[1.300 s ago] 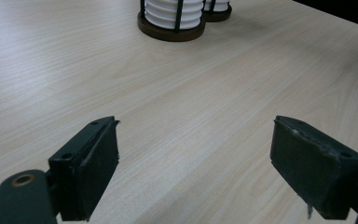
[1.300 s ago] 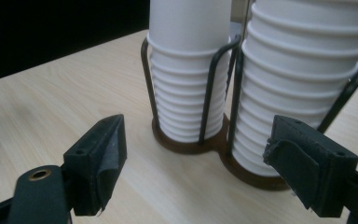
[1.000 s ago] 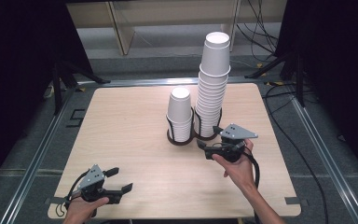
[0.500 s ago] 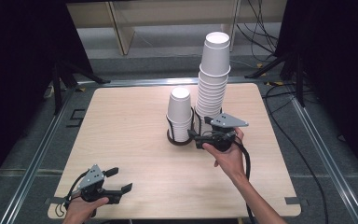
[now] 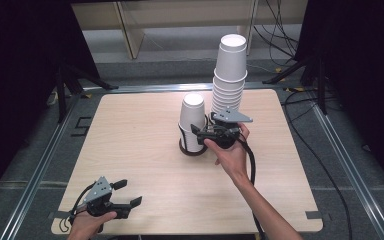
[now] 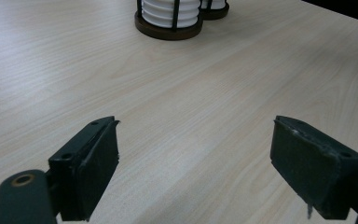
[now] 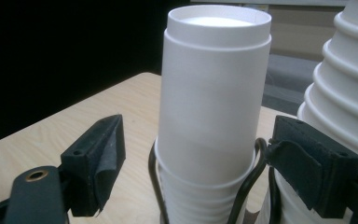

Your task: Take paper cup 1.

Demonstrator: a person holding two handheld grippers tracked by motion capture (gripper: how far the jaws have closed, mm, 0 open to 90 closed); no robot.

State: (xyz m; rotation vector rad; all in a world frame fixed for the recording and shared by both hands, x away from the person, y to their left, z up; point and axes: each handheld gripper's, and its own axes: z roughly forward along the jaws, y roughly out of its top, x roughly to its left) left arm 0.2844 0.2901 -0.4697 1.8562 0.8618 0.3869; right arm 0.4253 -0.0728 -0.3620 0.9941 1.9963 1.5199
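Short cup stack (image 5: 192, 120), upside down in wire holder (image 5: 195, 148), table centre, far side. Right gripper (image 5: 198, 132): jaws apart, flanking stack to pick its top cup. Left gripper (image 5: 128, 194): near-left, spread, empty, idle.

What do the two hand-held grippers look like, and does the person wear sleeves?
Both are black. The left gripper and the right gripper each carry a grey three-cornered plate on top and trail a black cable. The jaws are flat black blocks with worn pad edges, and a brass-coloured ring sits by one jaw. The forearms are bare: no sleeves, no gloves.
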